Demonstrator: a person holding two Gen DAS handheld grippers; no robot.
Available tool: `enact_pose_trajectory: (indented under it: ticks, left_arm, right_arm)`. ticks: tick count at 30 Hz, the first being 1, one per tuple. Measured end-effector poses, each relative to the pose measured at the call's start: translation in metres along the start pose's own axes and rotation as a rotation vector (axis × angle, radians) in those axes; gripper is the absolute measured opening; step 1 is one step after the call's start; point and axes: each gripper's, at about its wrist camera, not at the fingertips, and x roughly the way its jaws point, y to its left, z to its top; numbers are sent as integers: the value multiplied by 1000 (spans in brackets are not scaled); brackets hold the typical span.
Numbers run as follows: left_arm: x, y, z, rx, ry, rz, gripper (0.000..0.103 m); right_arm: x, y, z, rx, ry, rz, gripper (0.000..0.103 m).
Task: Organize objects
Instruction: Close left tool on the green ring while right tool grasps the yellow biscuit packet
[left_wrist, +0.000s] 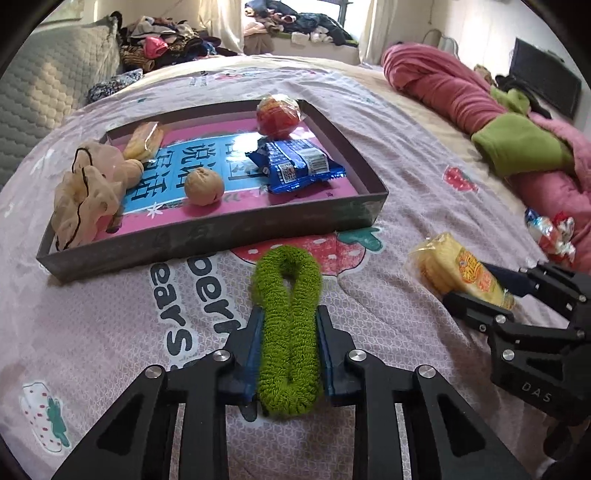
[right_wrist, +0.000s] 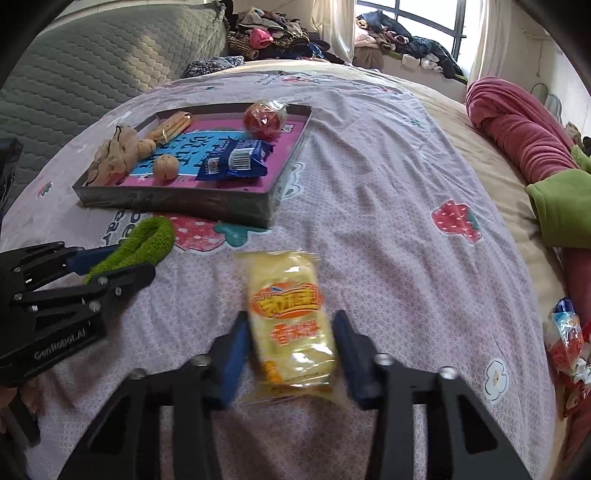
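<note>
Left wrist view: left hand-held gripper (left_wrist: 289, 332) squeezes the green scrunchie (left_wrist: 286, 314) at 6 o'clock of the tray (left_wrist: 221, 236); right hand-held gripper (right_wrist: 290, 343) clamps the yellow snack pack (right_wrist: 290, 321). Best lift both clear of the rim before releasing inside.

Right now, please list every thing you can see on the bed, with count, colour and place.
tray: one, grey rim, pink and blue floor, on bedsheet
walnuts: two, tan, in tray
blue packet: one, in tray
red wrapped snack: one, tray far corner
biscuit packet: one, clear, tray far side
beige scrunchie: one, tray left end
green scrunchie: one, on sheet, gripped
yellow rice cracker packet: one, on sheet, gripped
red-blue wrappers: few, right edge
pink blanket: one, right
left tool: shut on green scrunchie
right tool: shut on packet
</note>
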Motion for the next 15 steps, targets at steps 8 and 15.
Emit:
enact_pose_trajectory:
  ticks: [8,15]
  left_arm:
    - [-14,5,-1,-13,-17,4,24]
    - [-47,13,13,-17,-63,14,24]
  right_arm:
    - [-26,-3,4,20,-47,-4,43]
    - [-57,8,22,5,-101,-4,43]
